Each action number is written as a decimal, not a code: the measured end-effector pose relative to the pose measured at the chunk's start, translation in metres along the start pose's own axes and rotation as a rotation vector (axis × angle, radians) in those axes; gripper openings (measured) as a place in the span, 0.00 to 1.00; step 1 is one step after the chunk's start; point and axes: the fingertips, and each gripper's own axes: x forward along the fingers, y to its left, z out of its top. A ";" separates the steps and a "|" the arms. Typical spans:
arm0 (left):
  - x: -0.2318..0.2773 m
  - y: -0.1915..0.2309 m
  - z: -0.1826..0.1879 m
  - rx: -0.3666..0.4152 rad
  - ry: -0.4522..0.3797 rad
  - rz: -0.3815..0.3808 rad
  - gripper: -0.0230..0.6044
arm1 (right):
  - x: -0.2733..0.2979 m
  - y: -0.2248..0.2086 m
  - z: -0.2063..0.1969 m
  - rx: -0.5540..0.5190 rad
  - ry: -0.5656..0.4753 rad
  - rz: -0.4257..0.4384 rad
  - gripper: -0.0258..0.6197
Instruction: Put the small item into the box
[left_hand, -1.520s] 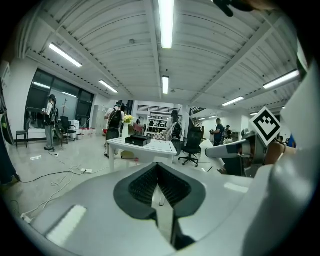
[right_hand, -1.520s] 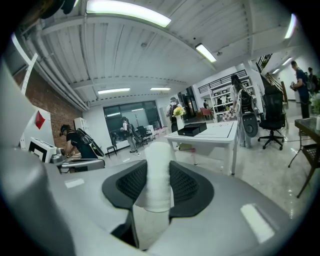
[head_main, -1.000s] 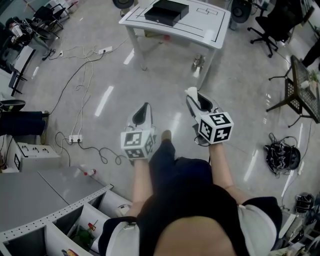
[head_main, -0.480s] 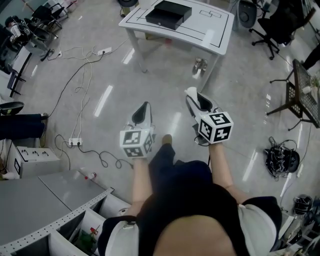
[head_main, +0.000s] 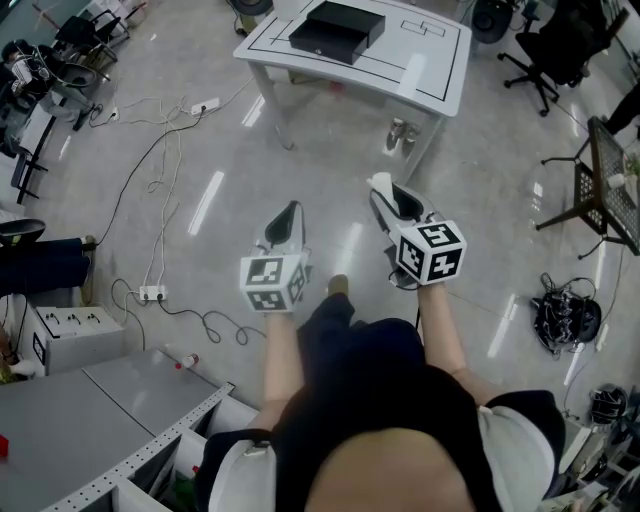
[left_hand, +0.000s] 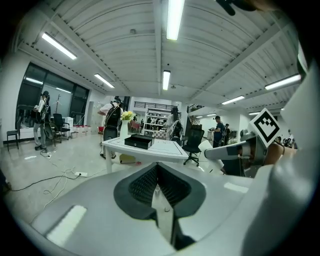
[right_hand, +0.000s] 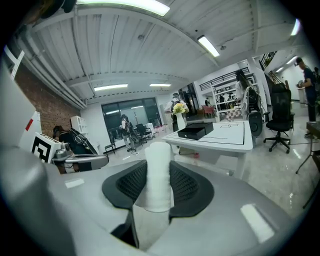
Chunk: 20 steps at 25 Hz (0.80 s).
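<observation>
So, the left hand-held gripper has its black ribbed pads pressed together with nothing between them, and its smooth white shell fills the lower part of its own view. To its right, the right hand-held gripper pinches the small item, a white cylinder with a soft, slightly wrinkled wrap. It stands upright between the ribbed pads and rises above them. In the head view both point forward over the floor, side by side but apart, each with a marker cube at its rear. The floor is pale grey and glossy, with thin cables trailing across its left part. Ahead stands a white counter with slim legs and black lines drawn on its flat top. The box, black, rectangular and shallow, sits towards its left end, well apart from both grippers. Bare floor lies between the person and the counter's near edge. A black office chair stands off its right end
</observation>
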 end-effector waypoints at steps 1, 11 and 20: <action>0.003 0.003 0.001 0.000 0.001 -0.003 0.05 | 0.004 0.001 0.002 -0.002 0.000 0.002 0.26; 0.025 0.033 0.014 -0.006 -0.006 -0.017 0.05 | 0.037 0.006 0.011 -0.008 0.011 0.008 0.26; 0.042 0.054 0.016 -0.009 -0.004 -0.022 0.05 | 0.062 0.003 0.021 -0.018 0.009 0.004 0.26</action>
